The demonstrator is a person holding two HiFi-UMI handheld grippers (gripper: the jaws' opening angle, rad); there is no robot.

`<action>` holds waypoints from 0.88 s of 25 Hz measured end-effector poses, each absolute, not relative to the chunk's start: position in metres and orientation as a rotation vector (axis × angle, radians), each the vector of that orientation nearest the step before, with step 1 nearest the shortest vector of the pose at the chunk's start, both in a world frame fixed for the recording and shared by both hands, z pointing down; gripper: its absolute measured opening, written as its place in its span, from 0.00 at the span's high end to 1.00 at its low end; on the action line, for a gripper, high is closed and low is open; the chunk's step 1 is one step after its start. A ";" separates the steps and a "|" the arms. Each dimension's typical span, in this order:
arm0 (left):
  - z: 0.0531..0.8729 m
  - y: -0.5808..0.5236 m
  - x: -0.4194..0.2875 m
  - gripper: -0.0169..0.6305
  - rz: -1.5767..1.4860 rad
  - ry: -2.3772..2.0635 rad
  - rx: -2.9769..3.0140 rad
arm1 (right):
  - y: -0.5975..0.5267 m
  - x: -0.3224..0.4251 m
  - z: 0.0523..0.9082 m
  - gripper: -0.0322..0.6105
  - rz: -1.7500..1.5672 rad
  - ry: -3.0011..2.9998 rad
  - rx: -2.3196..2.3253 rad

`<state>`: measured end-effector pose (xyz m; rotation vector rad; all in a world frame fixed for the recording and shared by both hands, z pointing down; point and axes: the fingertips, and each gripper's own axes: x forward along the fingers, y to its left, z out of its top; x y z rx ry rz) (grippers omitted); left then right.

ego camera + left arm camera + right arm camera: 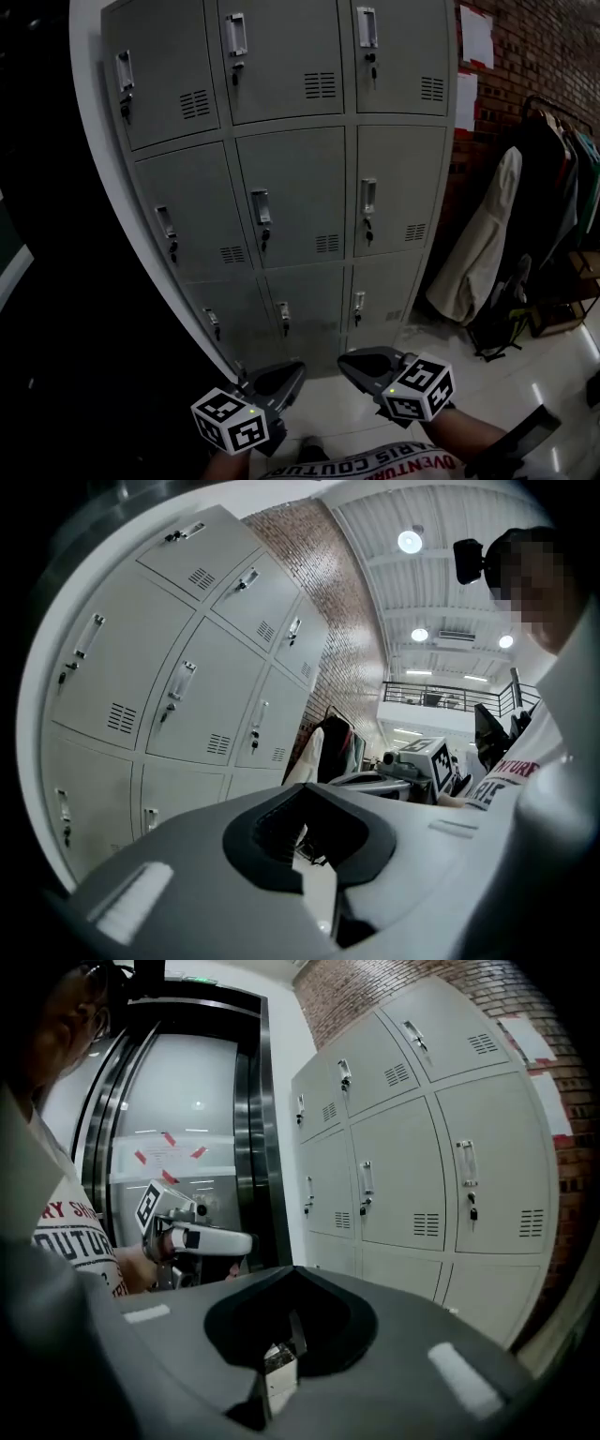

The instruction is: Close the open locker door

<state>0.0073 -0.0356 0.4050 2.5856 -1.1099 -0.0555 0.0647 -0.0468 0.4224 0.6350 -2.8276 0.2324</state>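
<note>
Locker bank (291, 169) fills the head view: grey, three columns, with a brick wall (525, 56) and a coat rack (553, 178) to its right; all the doors (295, 197) I can see sit flush in their frames; I can't pick out an open one in any view, so the task's door is either already shut or out of frame; the bottom row is partly cut off behind my tongs, so I can't rule that row out. Both tongs are low at my waist, well apart from the lockers; left tongs (281, 382) are together with nothing between them; right tongs (361, 367) are also together and empty. My read: this is the search/approach step, no contact made. To do it well: find the door first, checking the bottom row and the sides of the bank; keep the tongs closed and push with a flat outer face on the free edge near the handle (261, 208), not at the hinge side; press steadily until it seats flush; thin sheet metal will likely bounce off the frame, so pause on it, then check the gap.
</note>
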 end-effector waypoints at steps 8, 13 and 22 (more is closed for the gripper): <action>0.414 0.033 0.052 0.97 -0.016 -1.089 2.593 | 0.023 0.105 0.422 0.96 0.258 -2.865 0.637; 0.410 0.047 0.065 0.97 0.007 -1.089 2.616 | 0.045 0.110 0.416 0.96 0.253 -2.875 0.622; 0.409 0.062 0.068 0.97 0.040 -1.098 2.629 | 0.056 0.113 0.407 0.96 0.244 -2.887 0.637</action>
